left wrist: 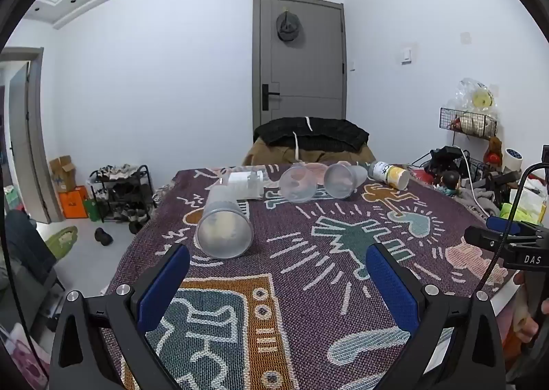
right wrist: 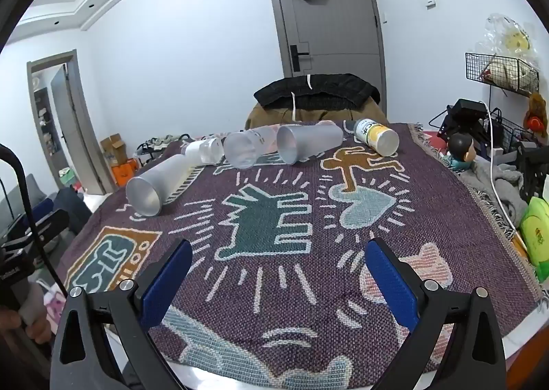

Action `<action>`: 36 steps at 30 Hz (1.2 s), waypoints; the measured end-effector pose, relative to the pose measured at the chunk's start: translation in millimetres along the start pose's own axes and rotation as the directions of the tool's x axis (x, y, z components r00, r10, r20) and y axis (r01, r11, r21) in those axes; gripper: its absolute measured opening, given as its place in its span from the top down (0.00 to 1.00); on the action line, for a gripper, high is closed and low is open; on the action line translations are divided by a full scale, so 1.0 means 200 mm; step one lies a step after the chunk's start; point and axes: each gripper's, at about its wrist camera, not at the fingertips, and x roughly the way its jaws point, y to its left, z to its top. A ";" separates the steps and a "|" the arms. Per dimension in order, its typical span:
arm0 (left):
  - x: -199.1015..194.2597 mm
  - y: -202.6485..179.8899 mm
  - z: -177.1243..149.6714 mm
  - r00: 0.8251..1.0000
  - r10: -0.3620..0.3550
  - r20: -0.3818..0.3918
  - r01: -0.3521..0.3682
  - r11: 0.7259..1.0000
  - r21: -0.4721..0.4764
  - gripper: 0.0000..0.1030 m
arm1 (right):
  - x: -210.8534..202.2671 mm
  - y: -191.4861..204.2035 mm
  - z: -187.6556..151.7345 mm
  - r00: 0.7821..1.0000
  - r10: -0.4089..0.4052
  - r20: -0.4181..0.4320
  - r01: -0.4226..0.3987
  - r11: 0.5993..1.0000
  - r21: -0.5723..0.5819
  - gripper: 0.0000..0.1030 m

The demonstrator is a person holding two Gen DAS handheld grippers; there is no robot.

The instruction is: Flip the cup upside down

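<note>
Frosted plastic, the nearest cup [left wrist: 224,228] lies on its side on the patterned cloth [left wrist: 308,287], mouth toward the camera, just ahead of the left gripper [left wrist: 278,273]. Three more cups and a can [right wrist: 375,136] lie farther back. Both the left and the right gripper [right wrist: 274,270] are spread wide, holding nothing.

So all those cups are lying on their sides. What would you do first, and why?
Probably ease the left tool forward toward the nearest frosted cup. It lies on its side just ahead, mouth facing the camera, and both tools are open and holding nothing.
</note>
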 end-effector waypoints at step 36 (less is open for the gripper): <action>0.01 0.02 0.03 1.000 -0.001 -0.004 0.001 1.000 -0.003 0.00 | 0.00 -0.01 0.01 1.000 0.002 -0.010 -0.001 1.000 0.010 0.02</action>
